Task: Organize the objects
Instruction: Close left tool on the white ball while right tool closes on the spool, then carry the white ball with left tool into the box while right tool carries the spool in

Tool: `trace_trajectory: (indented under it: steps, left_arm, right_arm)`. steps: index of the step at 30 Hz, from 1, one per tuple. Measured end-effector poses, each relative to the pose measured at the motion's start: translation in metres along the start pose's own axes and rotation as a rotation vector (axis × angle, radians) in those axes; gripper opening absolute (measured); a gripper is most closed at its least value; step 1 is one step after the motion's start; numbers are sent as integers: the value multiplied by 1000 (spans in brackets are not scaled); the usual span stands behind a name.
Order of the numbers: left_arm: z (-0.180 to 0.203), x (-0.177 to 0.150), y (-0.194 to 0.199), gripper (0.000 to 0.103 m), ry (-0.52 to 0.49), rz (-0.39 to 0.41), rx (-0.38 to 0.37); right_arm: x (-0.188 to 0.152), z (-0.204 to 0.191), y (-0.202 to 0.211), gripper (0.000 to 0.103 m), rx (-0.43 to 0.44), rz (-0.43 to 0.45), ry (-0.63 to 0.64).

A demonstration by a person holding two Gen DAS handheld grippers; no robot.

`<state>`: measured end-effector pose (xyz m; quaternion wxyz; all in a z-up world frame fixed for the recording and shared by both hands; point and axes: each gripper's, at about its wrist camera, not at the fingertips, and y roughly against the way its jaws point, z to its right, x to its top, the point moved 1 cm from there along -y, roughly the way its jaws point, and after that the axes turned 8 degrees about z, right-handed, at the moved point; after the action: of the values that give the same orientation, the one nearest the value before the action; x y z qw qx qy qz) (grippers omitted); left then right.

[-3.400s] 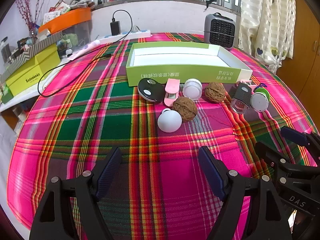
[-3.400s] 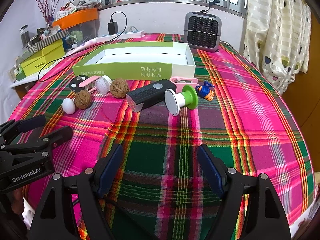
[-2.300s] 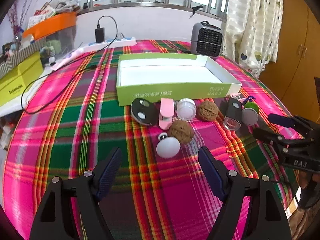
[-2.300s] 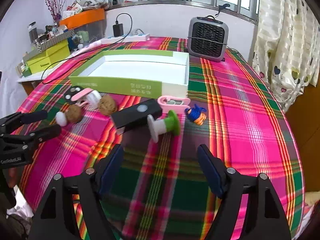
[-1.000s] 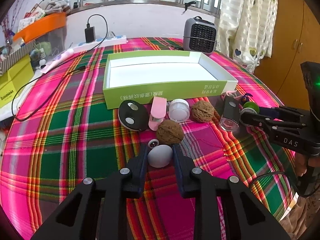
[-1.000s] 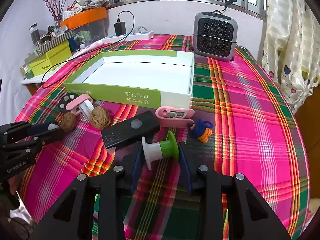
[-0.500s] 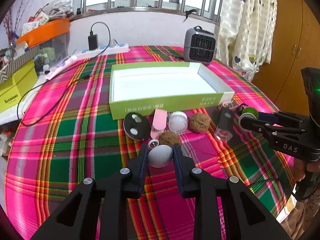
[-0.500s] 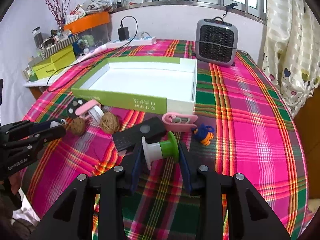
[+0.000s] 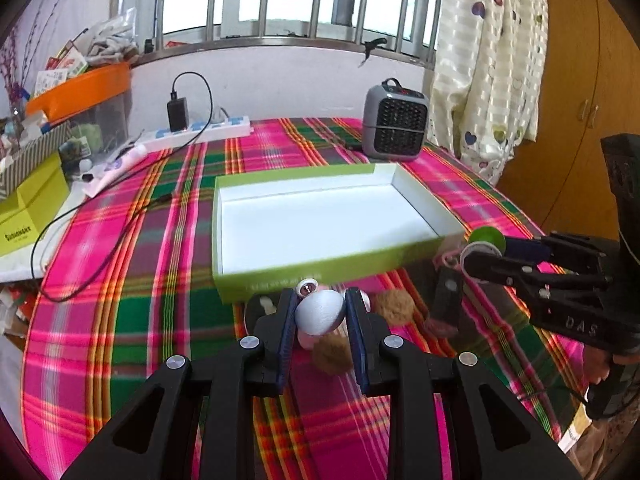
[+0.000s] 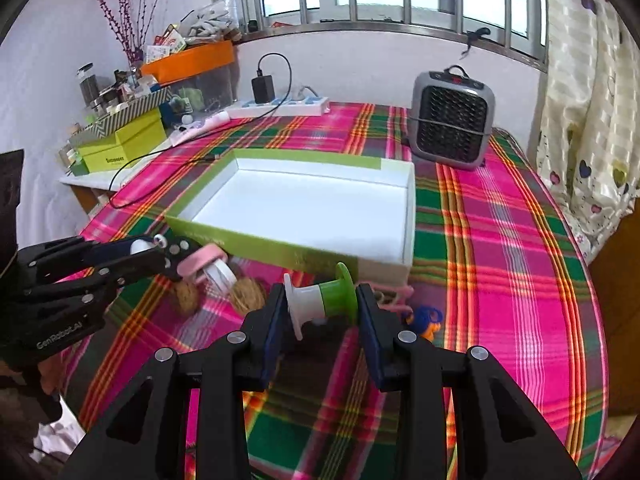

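Note:
My left gripper (image 9: 321,312) is shut on a white ball (image 9: 320,311) and holds it above the plaid cloth, just before the green box's near wall (image 9: 320,270). My right gripper (image 10: 321,305) is shut on a green and white spool (image 10: 320,300), lifted near the box's front right corner (image 10: 406,248). The open box is white inside (image 10: 320,204) and holds nothing. Two walnuts (image 10: 248,295), a pink clip (image 10: 198,261), a white cap (image 10: 220,276), a black device (image 9: 444,296) and a blue and orange toy (image 10: 426,320) lie below on the cloth.
A grey heater (image 10: 452,124) stands behind the box. A power strip with charger and black cable (image 10: 280,106) lies at the back. Yellow-green and orange boxes (image 10: 120,144) crowd the left side shelf. A curtain (image 10: 592,120) hangs at the right.
Both grippers closed on their objects about a second ago, then lifted them and moved toward the green box. The ball and the spool are now off the cloth.

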<state>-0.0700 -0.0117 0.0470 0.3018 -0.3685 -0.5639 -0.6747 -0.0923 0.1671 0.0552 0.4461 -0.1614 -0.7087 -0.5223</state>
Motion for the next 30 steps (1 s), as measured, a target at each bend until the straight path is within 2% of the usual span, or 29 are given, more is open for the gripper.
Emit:
trace_trajectory:
  steps: [15, 24, 30]
  left_arm:
    - [-11, 36, -48, 23, 4, -26, 5]
    - [-23, 58, -86, 23, 5, -61, 13]
    - [-36, 63, -116, 23, 25, -97, 48]
  right_arm:
    - [40, 2, -49, 36, 10, -34, -24]
    - [60, 10, -86, 36, -8, -93, -22]
    - [67, 17, -113, 36, -21, -139, -29]
